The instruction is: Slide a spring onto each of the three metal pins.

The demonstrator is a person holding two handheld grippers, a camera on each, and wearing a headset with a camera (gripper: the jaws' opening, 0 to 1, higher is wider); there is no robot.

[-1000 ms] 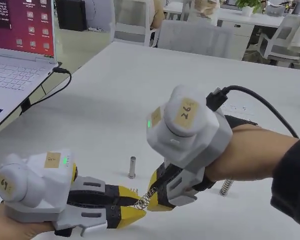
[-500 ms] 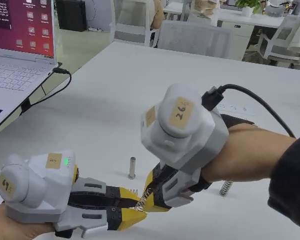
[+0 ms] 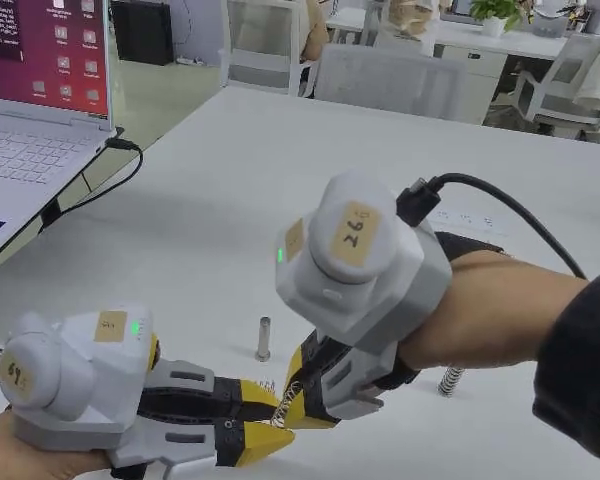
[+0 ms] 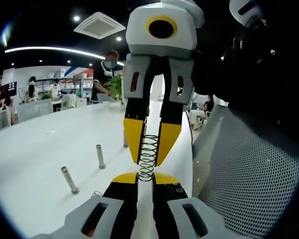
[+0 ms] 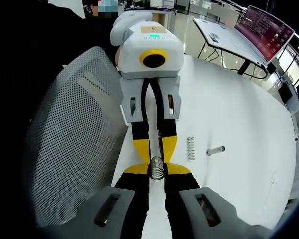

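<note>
A short coil spring (image 4: 149,149) is stretched between both grippers just above the white table (image 3: 180,230). My left gripper (image 4: 146,178) is shut on its near end. My right gripper (image 5: 157,169) faces it tip to tip and is shut on the other end, where the spring (image 5: 158,167) shows end-on. In the head view the yellow tips meet low in the middle, with the spring (image 3: 283,402) between them. One metal pin (image 3: 264,338) stands upright just behind the tips. Two upright pins (image 4: 100,156) (image 4: 69,179) show left of the jaws. Whether a pin sits inside the held spring is hidden.
A second spring (image 3: 448,378) lies on the table under my right forearm, also seen as a spring (image 5: 190,148) beside a pin (image 5: 215,150). An open laptop (image 3: 30,120) with its cable (image 3: 110,180) sits at the far left edge. A mesh chair back (image 5: 70,129) is close by.
My right gripper has edged left and slightly down toward the left gripper, shortening the stretch of spring between the tips. The left gripper has barely moved.
</note>
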